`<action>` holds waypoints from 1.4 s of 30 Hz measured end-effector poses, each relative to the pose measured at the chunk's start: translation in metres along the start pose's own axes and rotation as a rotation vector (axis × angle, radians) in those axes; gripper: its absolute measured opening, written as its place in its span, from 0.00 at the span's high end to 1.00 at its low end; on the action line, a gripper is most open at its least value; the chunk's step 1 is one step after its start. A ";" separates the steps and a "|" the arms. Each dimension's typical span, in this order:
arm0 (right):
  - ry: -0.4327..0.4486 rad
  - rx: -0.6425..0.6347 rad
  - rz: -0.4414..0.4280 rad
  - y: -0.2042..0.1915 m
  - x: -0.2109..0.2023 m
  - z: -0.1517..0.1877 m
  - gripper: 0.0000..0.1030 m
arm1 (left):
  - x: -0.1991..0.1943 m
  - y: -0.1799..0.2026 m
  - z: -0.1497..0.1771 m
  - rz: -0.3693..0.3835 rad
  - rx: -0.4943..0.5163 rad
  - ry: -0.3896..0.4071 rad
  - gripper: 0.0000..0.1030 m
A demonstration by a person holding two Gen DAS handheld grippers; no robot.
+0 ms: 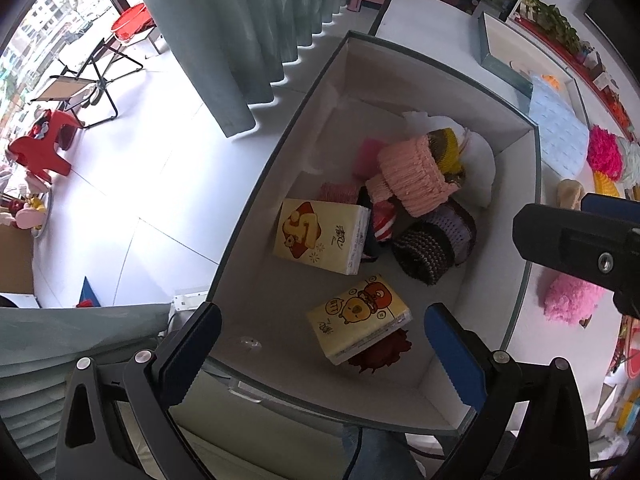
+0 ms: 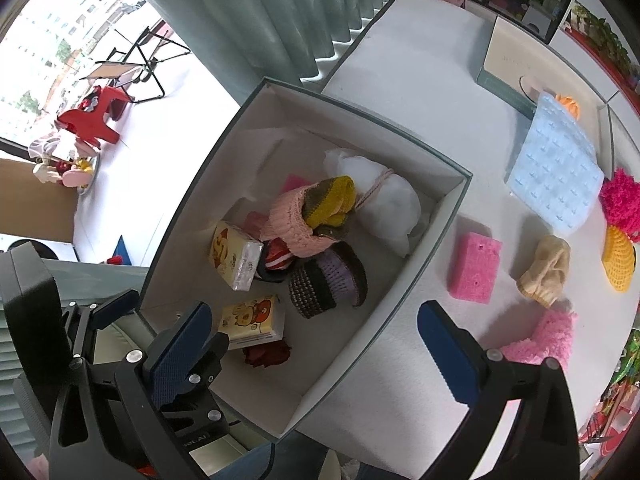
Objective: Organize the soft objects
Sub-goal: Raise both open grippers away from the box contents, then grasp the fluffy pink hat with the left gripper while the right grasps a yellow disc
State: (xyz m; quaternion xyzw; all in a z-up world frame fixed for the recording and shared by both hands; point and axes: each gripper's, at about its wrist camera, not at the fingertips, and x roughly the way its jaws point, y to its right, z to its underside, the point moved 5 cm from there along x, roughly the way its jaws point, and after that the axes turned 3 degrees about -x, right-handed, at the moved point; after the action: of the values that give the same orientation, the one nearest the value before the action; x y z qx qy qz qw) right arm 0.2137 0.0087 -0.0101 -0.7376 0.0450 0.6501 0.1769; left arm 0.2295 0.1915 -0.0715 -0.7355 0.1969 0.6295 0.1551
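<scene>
room: white table (image 2: 420, 92) by grey curtains, upper middle of both views.
box (image 2: 400, 304): centre frame; we gather knits and tissue packs (image 1: 320, 236) inside.
left gripper (image 1: 320, 344): jaws wide apart, empty, we hover over the box.
right gripper (image 2: 316, 340): jaws spread, empty.
sponge (image 2: 475, 268): right of box, on the table; likely our next pick.

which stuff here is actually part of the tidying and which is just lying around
Part of the job: storage box; pink sponge, beige knit, fluffy pink piece, yellow net sleeve waiting on the table.

Just lying about: red stool, folding chair, curtain.
</scene>
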 end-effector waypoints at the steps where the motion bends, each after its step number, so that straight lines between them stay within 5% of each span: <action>1: 0.001 0.000 -0.003 -0.001 -0.001 0.001 0.00 | -0.001 0.000 0.000 -0.003 0.000 0.002 0.01; 31: 0.005 -0.117 -0.102 0.020 -0.016 0.021 0.00 | -0.027 0.027 0.026 -0.139 -0.125 -0.017 0.01; 42: -0.011 -0.005 -0.122 0.097 -0.014 0.057 0.00 | -0.025 0.114 0.037 -0.149 0.023 -0.048 0.01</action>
State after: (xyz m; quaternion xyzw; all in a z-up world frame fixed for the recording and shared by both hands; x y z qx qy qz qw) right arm 0.1290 -0.0659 -0.0216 -0.7358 -0.0026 0.6423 0.2146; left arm 0.1388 0.1113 -0.0508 -0.7310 0.1449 0.6314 0.2144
